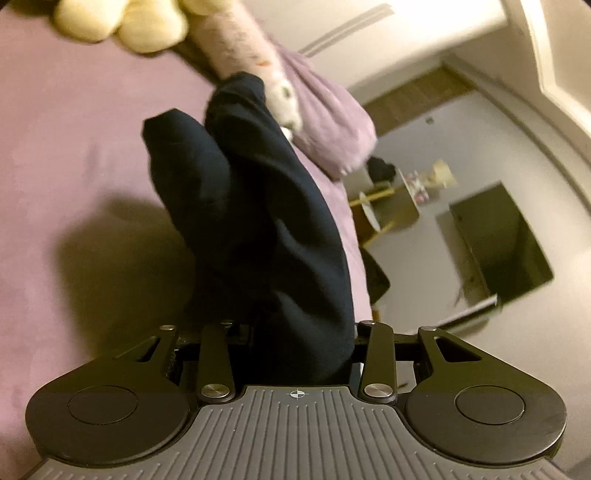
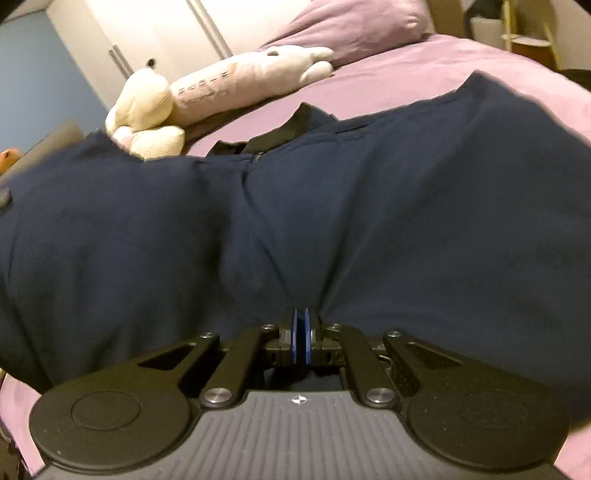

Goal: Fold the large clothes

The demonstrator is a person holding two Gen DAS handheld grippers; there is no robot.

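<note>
A large dark navy garment (image 2: 369, 206) lies spread across the purple bed (image 2: 424, 70) in the right wrist view. My right gripper (image 2: 301, 325) is shut on its near edge, the blue pads pressed together with cloth bunched around them. In the left wrist view the same navy garment (image 1: 258, 221) hangs bunched over my left gripper (image 1: 299, 332), lifted above the bed (image 1: 74, 155). The cloth hides the left fingertips; the linkage arms stand close in, shut on the cloth.
A cream and pink plush toy (image 2: 192, 99) lies at the bed's far side beside a purple pillow (image 2: 354, 26). In the left wrist view a purple pillow (image 1: 325, 110), a small wooden side table (image 1: 388, 206) and a dark cabinet (image 1: 506, 243) stand past the bed's edge.
</note>
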